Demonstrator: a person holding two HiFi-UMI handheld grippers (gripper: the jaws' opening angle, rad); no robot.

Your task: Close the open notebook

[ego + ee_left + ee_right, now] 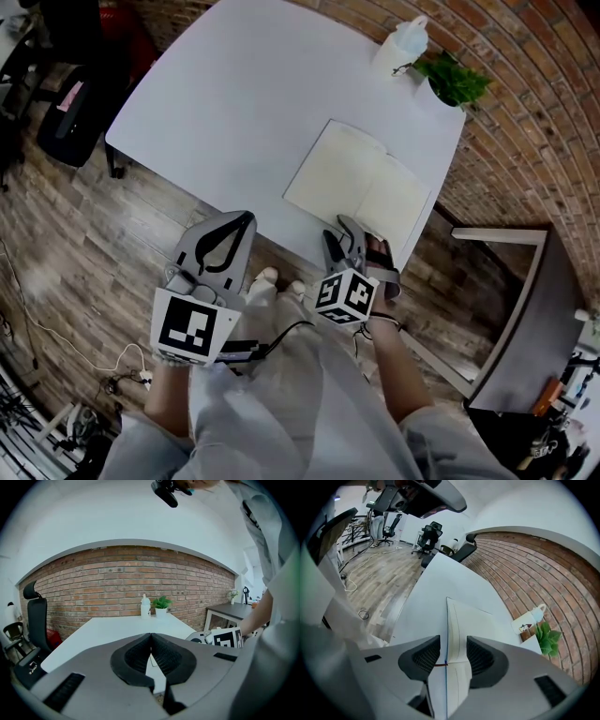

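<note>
The open notebook [361,186] lies flat on the white table [244,94], its cream pages facing up, near the table's front right edge. My right gripper [343,236] stands open at the notebook's near edge. In the right gripper view the notebook [459,620] runs away between the spread jaws of the right gripper [447,652], with a thin red ribbon across the gap; the pads do not press on it. My left gripper [228,234] is shut and holds nothing, hanging off the table's front edge over the wooden floor. Its closed tips [151,636] point toward the table.
A white bottle [403,42] and a small potted plant [452,82] stand at the table's far right corner by the brick wall. A dark side table [525,309] is to the right, and an office chair [70,103] to the left. Cables lie on the floor.
</note>
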